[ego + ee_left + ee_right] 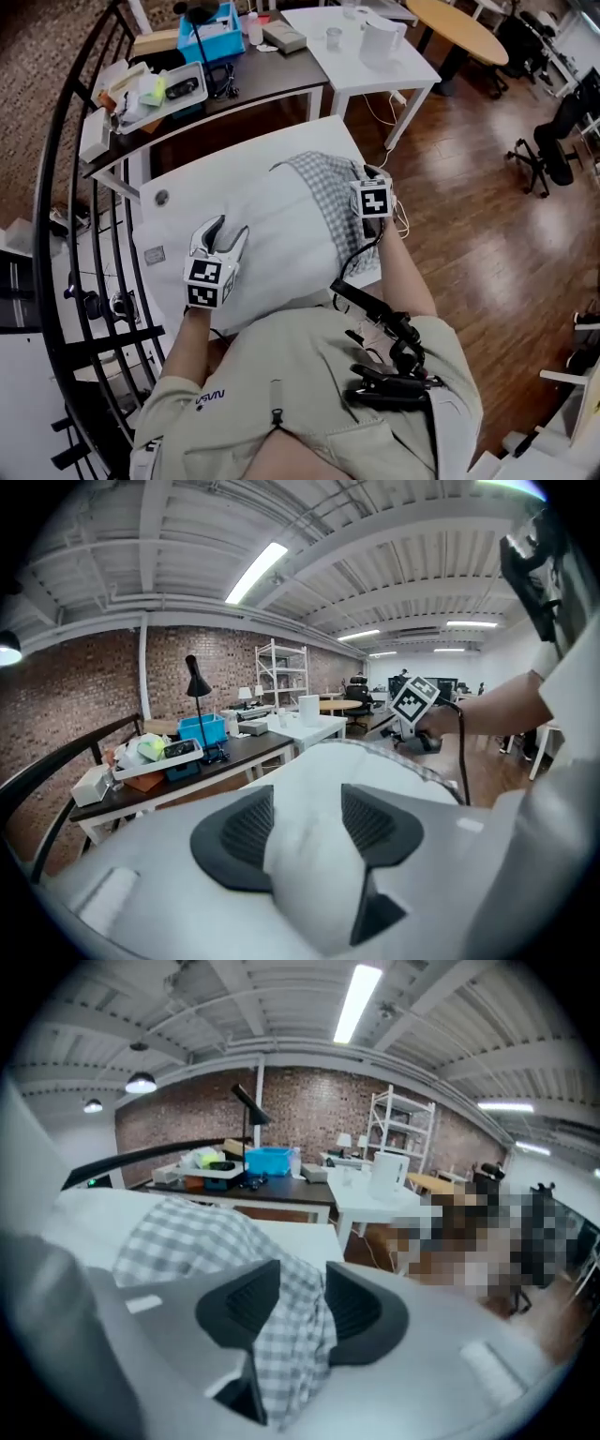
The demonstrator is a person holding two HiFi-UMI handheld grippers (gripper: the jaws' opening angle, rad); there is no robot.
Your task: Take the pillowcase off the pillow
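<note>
Both grippers are released, jaws apart – the left gripper around a fold of white fabric, the right gripper around checked fabric at the far right end of the pillow – it lies on the near side of the white table

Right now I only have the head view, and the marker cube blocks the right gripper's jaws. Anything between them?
Observer: Yes. The right gripper view shows a fold of checked fabric running up between the jaws of the right gripper; the jaws stand apart.
Operator: And the left gripper? I can't make out what's between its jaws.
Observer: The left gripper view shows a bunch of white fabric filling the gap between the jaws of the left gripper, which are also apart.
</note>
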